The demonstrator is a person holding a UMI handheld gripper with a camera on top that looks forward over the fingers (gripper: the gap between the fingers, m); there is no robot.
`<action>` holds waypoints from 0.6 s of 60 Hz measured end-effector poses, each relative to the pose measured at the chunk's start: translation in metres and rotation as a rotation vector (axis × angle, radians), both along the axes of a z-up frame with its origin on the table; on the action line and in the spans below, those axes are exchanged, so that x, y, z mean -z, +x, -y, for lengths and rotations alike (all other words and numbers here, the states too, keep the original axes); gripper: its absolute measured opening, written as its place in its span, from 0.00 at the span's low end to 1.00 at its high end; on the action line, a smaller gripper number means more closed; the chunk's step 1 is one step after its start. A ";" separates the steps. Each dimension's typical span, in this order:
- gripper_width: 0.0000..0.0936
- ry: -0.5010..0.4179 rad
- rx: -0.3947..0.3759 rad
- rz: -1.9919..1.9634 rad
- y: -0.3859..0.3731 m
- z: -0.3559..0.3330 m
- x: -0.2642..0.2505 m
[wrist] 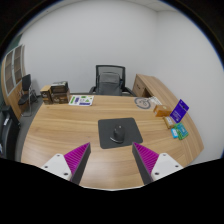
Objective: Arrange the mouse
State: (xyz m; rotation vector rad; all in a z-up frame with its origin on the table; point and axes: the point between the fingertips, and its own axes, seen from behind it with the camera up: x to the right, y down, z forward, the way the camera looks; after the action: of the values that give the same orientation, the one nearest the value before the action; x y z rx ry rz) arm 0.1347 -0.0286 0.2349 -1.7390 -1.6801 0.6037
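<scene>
On the wooden bench [60,135], a purple box [179,110] sits at two o'clock from the mouse [120,133], with an office chair [109,79] at twelve beyond the far edge. The mouse rests on a dark mat [122,132] just ahead of the gripper [112,161], its long axis running twelve to six; nothing blocks it. The jaws stand wide open, holding nothing.

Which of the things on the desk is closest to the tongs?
The black mouse on its dark mouse pad, just ahead of the open tongs; the boxes and purple card lie farther off.
</scene>
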 end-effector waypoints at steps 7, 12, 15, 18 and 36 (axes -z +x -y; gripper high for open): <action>0.92 0.008 -0.009 0.017 0.043 0.015 -0.011; 0.92 -0.003 0.001 0.017 0.063 0.023 -0.015; 0.92 -0.010 0.008 0.011 0.071 0.026 -0.016; 0.92 -0.022 0.015 0.019 0.078 0.027 -0.013; 0.92 -0.035 0.027 0.014 0.086 0.023 -0.015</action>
State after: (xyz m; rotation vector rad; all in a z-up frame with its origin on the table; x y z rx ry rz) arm 0.2207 -0.0521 0.2495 -1.7913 -1.6621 0.6140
